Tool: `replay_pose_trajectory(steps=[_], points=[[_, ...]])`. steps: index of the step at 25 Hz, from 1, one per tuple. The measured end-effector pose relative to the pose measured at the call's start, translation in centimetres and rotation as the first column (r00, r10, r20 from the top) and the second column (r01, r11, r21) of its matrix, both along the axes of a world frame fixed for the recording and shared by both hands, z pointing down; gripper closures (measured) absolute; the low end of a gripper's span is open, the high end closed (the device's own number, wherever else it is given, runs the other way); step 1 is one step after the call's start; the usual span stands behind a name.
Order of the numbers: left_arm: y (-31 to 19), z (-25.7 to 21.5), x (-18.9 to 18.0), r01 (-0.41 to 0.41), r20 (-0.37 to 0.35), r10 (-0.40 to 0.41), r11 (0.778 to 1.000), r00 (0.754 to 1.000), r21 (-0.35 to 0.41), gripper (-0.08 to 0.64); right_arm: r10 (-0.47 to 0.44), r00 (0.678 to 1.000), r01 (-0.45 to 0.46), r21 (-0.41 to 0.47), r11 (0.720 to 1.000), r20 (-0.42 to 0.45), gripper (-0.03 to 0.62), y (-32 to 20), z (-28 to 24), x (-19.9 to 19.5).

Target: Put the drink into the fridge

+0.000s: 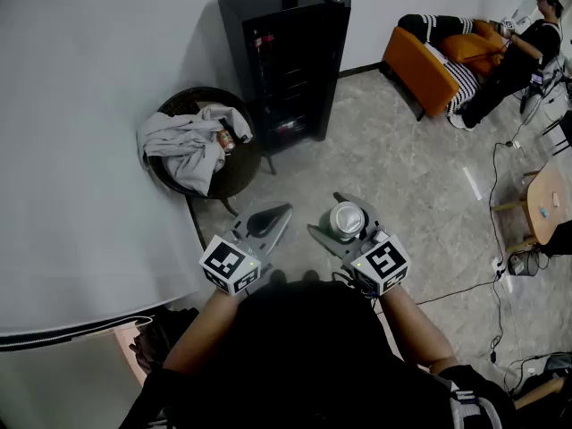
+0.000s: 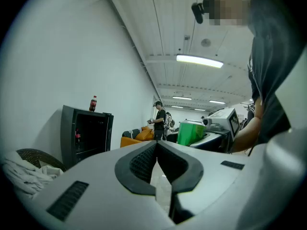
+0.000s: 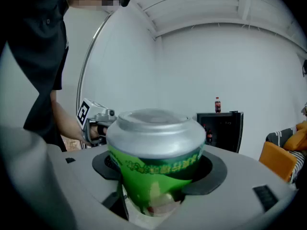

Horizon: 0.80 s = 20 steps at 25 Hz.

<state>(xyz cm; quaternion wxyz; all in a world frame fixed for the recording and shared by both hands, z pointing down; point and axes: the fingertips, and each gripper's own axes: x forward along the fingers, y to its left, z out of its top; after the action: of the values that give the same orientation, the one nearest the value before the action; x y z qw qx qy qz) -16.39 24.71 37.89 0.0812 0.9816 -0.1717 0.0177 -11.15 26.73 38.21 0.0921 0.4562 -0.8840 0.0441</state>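
Fridge (image 1: pixel 286 61), basket (image 1: pixel 243 166), sofa (image 1: pixel 420 65) on floor (image 1: pixel 402 186)

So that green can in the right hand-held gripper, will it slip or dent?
The can looks like smooth thin metal, so it probably dents under squeezing and could slide. Its round body sits in the curved pads of the right hand-held gripper, likely steadying it. Laid down, it would probably roll.

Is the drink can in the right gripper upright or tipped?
Upright. The green can sits between the right gripper's jaws with its silver end on top, and the head view looks down onto that end.
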Motion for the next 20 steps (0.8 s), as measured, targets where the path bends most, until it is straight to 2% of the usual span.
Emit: replay_pose_trajectory(steps=[14,20], points=[[2.0,0.9,0.3,-0.005,0.019,0.006,1.000,1.000,-0.026,0.549,-0.014,1.000,0.014,-0.023,1.000,-0.001,0.261,1.9,0.7,0.7],[2.0,0.8,1.1,-0.002,0.024,0.003,1.000,1.000,-0.030,0.549,-0.018,1.000,0.018,-0.025,1.000,0.005,0.261,1.8,0.8,2.3]])
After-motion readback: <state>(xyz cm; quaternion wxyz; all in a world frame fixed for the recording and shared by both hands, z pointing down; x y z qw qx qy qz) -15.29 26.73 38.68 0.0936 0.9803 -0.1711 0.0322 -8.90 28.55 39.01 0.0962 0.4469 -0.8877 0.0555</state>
